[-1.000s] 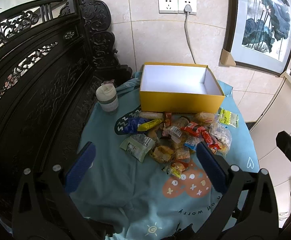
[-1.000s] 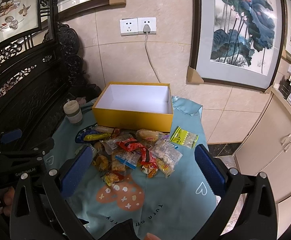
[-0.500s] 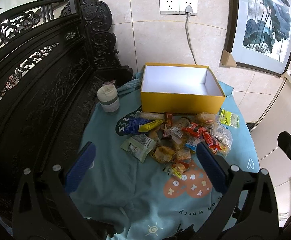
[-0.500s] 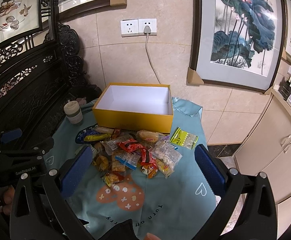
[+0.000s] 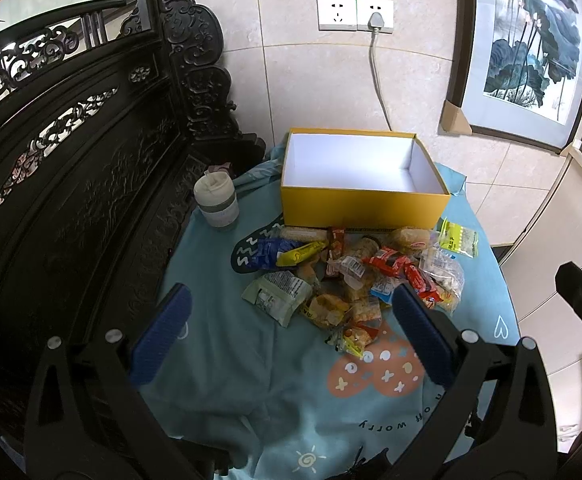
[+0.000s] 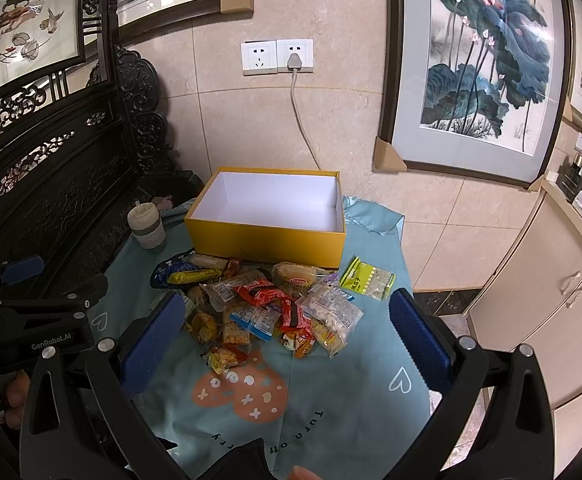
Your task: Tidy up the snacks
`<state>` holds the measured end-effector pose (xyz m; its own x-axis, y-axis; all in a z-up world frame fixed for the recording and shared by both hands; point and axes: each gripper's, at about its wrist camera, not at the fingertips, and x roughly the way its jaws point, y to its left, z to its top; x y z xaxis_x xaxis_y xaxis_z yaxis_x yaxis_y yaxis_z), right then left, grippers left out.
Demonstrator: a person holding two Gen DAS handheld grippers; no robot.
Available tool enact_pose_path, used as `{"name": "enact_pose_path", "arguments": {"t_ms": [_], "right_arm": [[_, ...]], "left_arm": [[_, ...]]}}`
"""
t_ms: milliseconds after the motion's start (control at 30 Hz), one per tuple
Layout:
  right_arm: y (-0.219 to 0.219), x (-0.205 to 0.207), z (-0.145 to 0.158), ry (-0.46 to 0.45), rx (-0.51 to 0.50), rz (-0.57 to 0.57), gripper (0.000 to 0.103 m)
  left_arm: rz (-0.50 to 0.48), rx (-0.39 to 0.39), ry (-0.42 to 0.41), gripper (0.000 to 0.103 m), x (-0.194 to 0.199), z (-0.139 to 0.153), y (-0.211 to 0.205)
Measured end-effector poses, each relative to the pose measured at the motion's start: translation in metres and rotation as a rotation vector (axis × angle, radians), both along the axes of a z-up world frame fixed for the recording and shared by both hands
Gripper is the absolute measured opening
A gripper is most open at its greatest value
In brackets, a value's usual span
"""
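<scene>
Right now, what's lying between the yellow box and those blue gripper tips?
A heap of wrapped snacks on the teal cloth, before the yellow box; both views show it.

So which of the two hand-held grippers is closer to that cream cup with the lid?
Left. The left hand-held gripper hovers open just in front of the cup, on its side of the table. The right hand-held gripper, also open, sits further over, facing the snack pile.

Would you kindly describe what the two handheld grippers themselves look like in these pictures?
Both match: the left gripper and the right gripper each have a matte black plastic frame with triangular cut-outs and silver round bolts, carrying two long ribbed blue finger pads. Seen from the right wrist view, the left gripper's black body bears white "GenRobot.AI" lettering.
</scene>
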<state>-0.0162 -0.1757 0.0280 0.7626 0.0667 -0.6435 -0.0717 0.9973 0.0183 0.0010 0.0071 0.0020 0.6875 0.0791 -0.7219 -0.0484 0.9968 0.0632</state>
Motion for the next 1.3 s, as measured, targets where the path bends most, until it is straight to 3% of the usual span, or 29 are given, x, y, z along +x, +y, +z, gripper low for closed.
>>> {"name": "enact_pose_path", "arguments": {"t_ms": [933,1300], "right_arm": [[0.0,0.001,-0.002,0.005,-0.001,0.0,0.102],[0.001,0.01,-0.017,0.054,0.001,0.0,0.102]], "left_arm": [[-0.001,0.001,0.001,0.101,0.0,-0.001,0.001],[0.004,-0.003,0.053,0.101,0.011,-0.023,0.003]]}}
